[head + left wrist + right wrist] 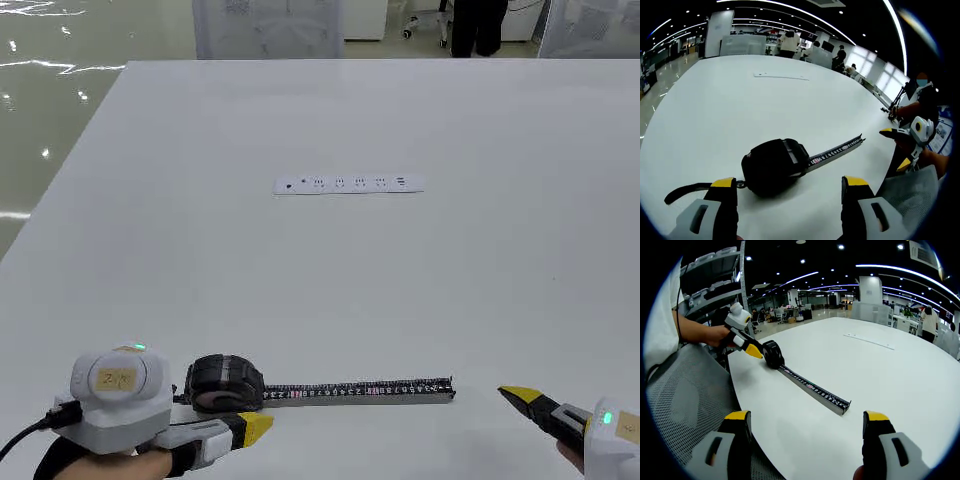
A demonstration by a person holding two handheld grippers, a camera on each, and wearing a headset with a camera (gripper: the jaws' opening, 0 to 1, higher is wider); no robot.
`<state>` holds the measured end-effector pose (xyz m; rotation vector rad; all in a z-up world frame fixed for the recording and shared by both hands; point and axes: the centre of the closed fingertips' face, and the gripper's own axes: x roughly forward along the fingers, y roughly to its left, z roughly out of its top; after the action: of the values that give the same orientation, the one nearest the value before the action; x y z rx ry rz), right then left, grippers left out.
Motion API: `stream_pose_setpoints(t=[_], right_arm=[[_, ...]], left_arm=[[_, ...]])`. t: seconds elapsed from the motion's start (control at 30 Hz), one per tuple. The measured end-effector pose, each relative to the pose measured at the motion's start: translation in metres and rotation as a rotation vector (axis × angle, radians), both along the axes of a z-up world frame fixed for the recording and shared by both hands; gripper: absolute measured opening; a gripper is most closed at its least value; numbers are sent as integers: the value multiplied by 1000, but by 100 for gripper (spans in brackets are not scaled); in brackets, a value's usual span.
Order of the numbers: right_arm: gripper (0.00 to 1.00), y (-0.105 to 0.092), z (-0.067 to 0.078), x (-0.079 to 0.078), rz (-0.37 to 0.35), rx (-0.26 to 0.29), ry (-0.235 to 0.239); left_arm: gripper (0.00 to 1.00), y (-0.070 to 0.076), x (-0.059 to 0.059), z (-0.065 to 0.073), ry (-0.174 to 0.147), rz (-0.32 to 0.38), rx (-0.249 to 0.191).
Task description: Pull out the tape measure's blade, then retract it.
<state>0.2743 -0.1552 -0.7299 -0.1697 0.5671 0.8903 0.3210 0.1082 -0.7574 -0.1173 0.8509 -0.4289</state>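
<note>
Right hand-held gripper (806, 417): yellow-tipped jaws spread wide, nothing clamped. Tape measure (773, 354) laid on white worktop (890, 380), blade (812, 388) drawn out, end lying short of jaws. Left hand-held gripper (756, 351) held just beside case. Mesh chair (685, 385) seen at left.

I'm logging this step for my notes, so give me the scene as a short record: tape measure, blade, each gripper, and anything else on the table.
Tape measure: black case, resting on the white table near its front edge
Blade: pulled out, lying flat on the table
Left gripper: open, just behind the case, not clamping it
Right gripper: open, empty, apart from the blade's tip
Other: white power strip at mid-table
Task stage: blade out, not yet retracted
</note>
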Motion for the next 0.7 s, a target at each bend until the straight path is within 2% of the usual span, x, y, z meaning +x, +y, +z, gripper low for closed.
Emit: stream_pose_setpoints(t=[0.33,0.4,0.7], right_arm=[[87,1,-3,-1,5,1,14],[87,2,-4,-2,8,5,16],[87,0,-6,-1,5,2,18]], left_arm=[[81,-6,5,-2,-2,40,-35],[80,-8,7,0,-12,43,-35],[78,-7,8,-1,-21,83,-34]])
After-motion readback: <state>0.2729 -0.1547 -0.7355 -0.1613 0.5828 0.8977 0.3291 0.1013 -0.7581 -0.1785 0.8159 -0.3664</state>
